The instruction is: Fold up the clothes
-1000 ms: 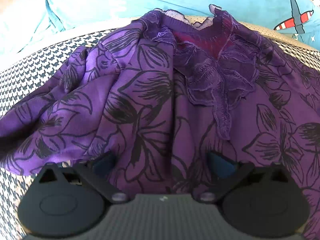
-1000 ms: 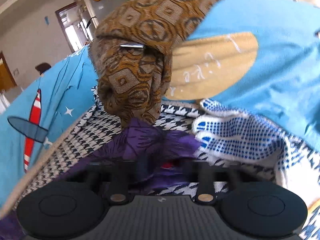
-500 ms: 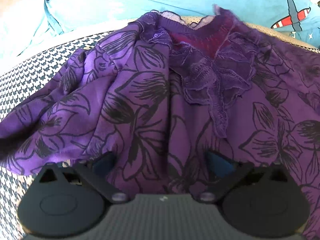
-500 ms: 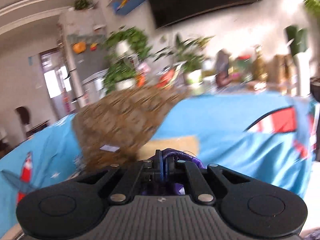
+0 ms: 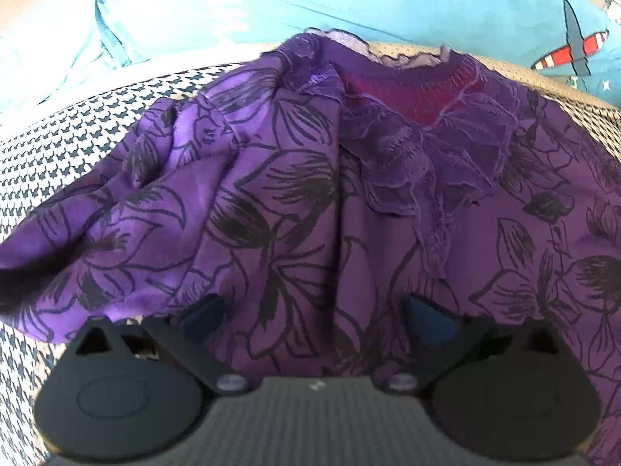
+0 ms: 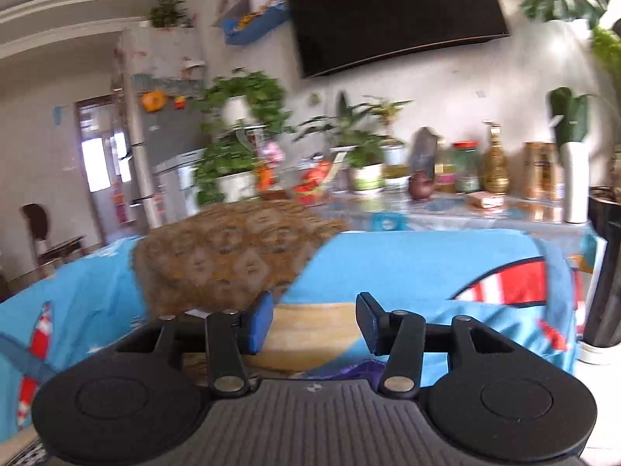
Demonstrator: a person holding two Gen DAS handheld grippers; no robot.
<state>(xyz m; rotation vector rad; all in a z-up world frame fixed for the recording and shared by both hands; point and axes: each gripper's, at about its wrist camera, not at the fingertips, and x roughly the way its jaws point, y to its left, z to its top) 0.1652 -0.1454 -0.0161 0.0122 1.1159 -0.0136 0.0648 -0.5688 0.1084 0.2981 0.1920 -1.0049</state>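
My left hand-held gripper (image 5: 314, 316) points down into a purple floral blouse (image 5: 310, 194) spread across a houndstooth-patterned cover (image 5: 70, 147). Its blue pads (image 5: 429, 320) stand well apart, with a ridge of the fabric lying between them; I cannot tell whether they press on it. The blouse lies collar-away from me, its lace neckline (image 5: 423, 147) open over a magenta lining, with a turquoise sheet (image 5: 271, 0) bearing an airplane print beyond it.

My right hand-held gripper (image 6: 314, 322) is raised almost level, jaws opening with nothing between them. Just a sliver of purple cloth (image 6: 361, 371) shows below its fingers. Ahead lie a brown patterned garment (image 6: 233, 256) draped over the blue airplane sheet (image 6: 407, 264), a cluttered counter of potted plants (image 6: 240, 147) and jars, and a wall-mounted television (image 6: 396, 11).
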